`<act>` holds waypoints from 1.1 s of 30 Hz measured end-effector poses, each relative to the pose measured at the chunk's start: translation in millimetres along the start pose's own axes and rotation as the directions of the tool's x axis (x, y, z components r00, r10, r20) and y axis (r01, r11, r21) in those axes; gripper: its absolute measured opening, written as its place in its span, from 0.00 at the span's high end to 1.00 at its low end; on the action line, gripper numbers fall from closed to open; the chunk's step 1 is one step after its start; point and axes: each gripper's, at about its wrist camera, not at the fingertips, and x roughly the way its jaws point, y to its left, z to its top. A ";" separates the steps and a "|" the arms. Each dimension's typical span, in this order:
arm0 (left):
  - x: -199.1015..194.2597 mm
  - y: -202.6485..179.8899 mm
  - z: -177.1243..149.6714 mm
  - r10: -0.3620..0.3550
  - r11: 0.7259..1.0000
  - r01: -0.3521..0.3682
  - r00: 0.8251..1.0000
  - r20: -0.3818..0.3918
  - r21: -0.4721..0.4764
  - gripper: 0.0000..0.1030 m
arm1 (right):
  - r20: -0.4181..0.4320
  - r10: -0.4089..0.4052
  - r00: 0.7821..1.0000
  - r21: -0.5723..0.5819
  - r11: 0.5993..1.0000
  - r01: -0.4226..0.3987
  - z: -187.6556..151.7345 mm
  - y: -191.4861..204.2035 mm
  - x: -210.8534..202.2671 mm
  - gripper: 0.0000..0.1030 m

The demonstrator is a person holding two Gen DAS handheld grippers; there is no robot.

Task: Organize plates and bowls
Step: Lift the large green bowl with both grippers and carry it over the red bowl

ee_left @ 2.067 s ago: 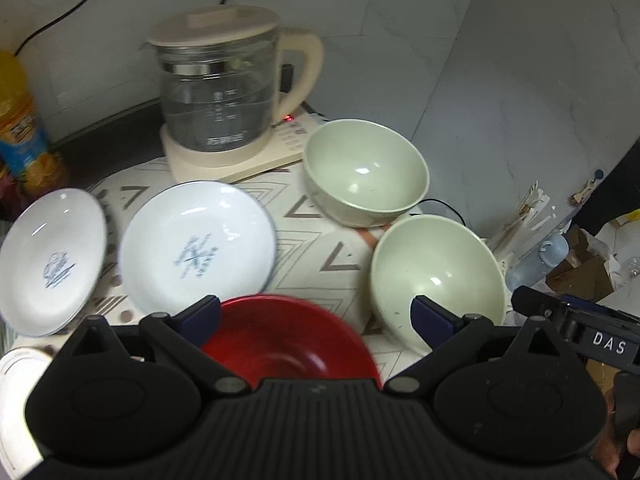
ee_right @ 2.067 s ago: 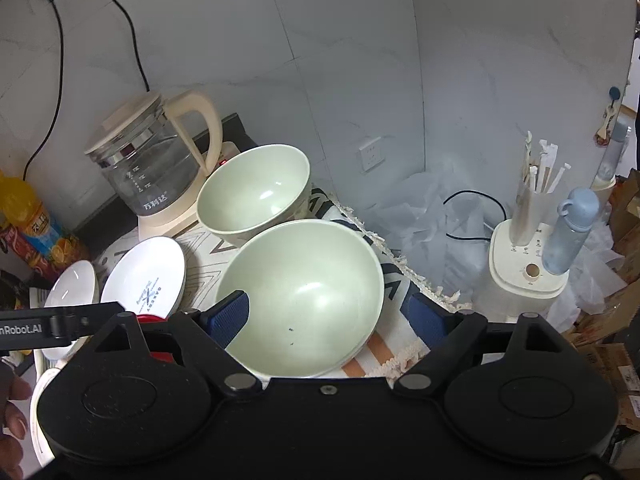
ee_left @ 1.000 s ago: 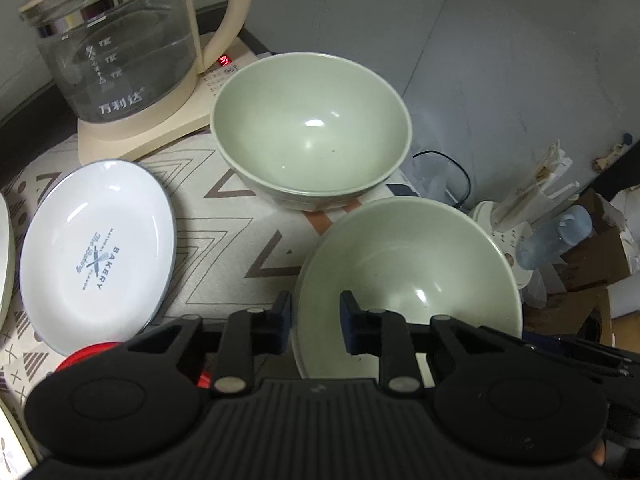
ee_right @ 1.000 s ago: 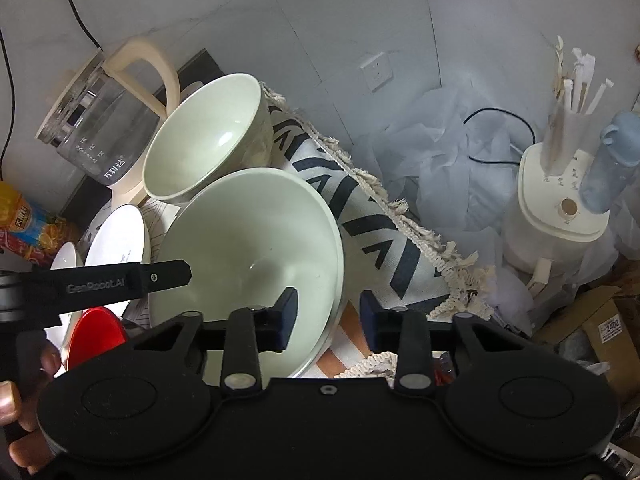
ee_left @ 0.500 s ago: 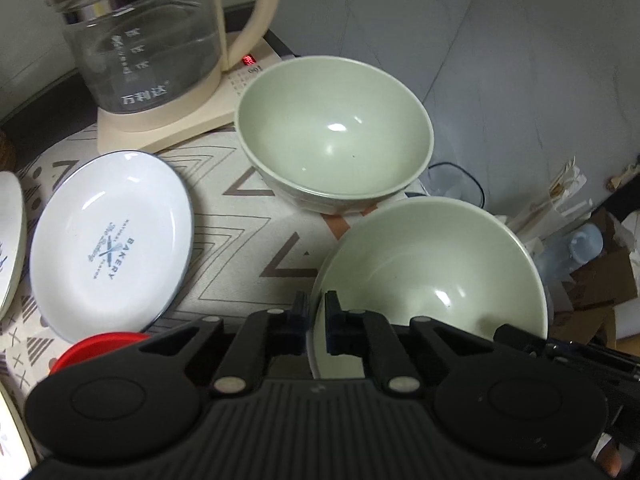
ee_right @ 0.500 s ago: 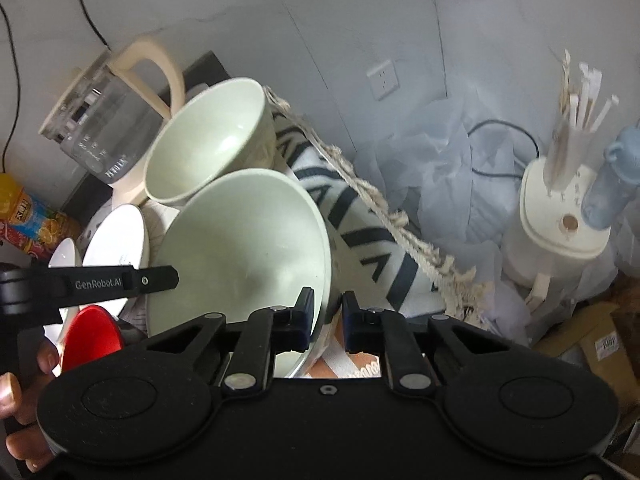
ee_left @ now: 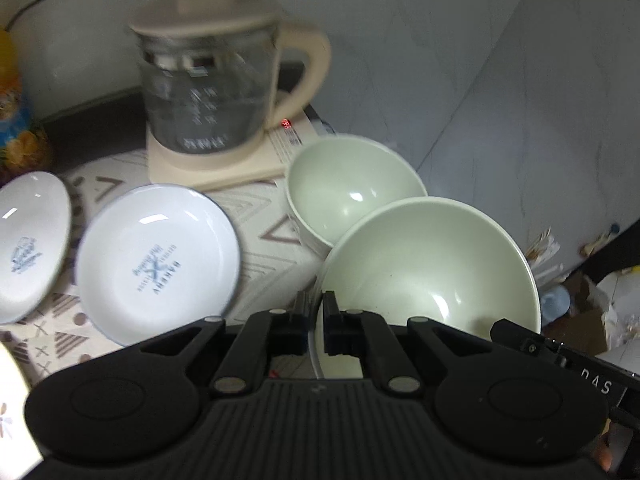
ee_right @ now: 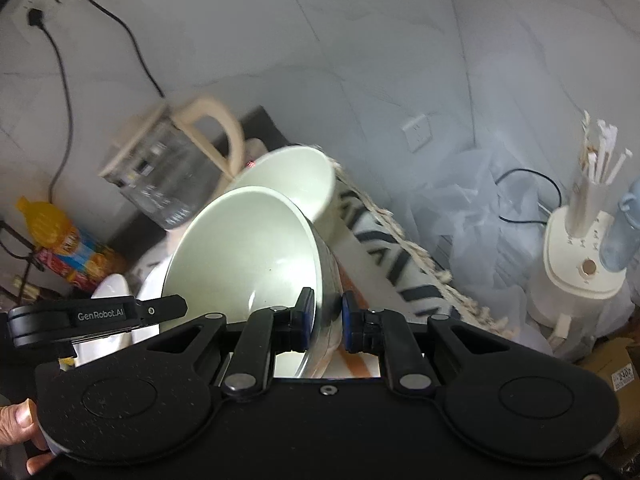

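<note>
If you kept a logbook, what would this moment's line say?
left gripper: shut on near bowl rim | right gripper: shut on same bowl's opposite rim | far bowl: on mat

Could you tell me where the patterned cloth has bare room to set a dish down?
One bare strip of patterned cloth lies between the white plate and the far green bowl, below the kettle base. Elsewhere, plates and the held green bowl crowd it.

Back of worktop (ee_left: 264, 216) blocked: kettle (ee_left: 208, 92) on its base, second green bowl (ee_left: 344, 188) hard against it. Left side taken by two white plates (ee_left: 156, 260). Only open cloth is the strip between nearer plate and bowls. Right edge drops to clutter.
</note>
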 end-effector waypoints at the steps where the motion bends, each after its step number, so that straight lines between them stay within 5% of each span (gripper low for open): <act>1: -6.1 2.7 1.8 0.001 1.000 -0.001 1.000 0.013 -0.004 0.96 | 0.005 0.008 1.000 -0.007 1.000 -0.008 1.4 5.1 -3.2 0.86; 17: -63.6 65.8 -10.2 0.056 0.995 -0.049 0.995 0.080 -0.091 0.96 | -0.020 0.087 0.996 -0.081 0.993 -0.088 -12.4 69.1 -8.9 0.86; 33: -62.8 118.9 -53.4 0.084 0.970 -0.082 0.996 0.002 -0.229 0.95 | -0.101 0.063 0.993 -0.173 0.982 -0.080 -48.2 109.8 10.2 0.87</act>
